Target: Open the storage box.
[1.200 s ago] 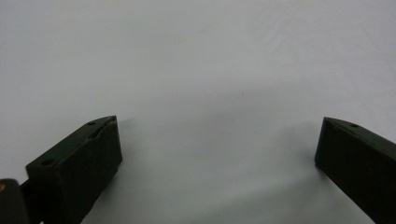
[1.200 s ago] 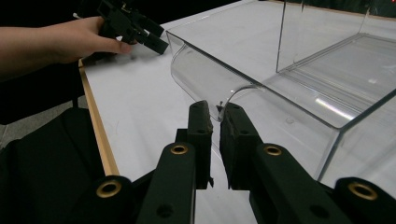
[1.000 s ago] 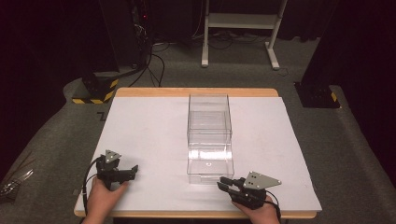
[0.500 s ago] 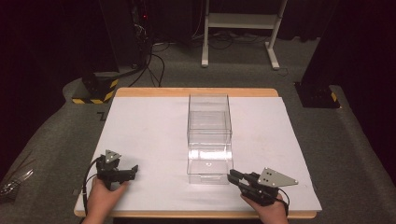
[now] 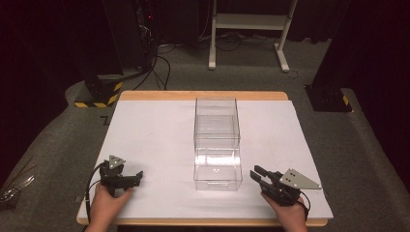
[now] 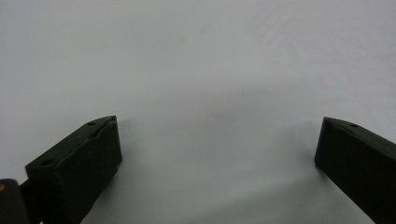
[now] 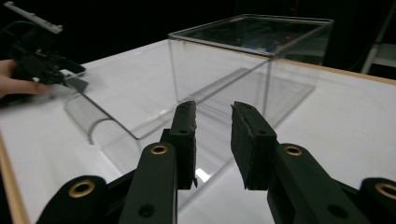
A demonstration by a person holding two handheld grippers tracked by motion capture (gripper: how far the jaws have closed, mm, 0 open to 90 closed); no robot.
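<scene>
Your right hand-held gripper (image 5: 258,174) has slid right, jaws slightly apart, facing the clear box (image 5: 217,145). Left hand-held gripper (image 5: 135,177) rests wide open on the bench (image 5: 150,130).

A white table (image 5: 145,130) stands on grey carpet (image 5: 58,140).

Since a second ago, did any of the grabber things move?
Yes. The right gripper slid away from the clear box, out toward the table's right side, and a little nearer the person. It holds nothing; its jaws stand a little apart. The left gripper stayed where it was, jaws wide open over the white top. The box did not move.
</scene>
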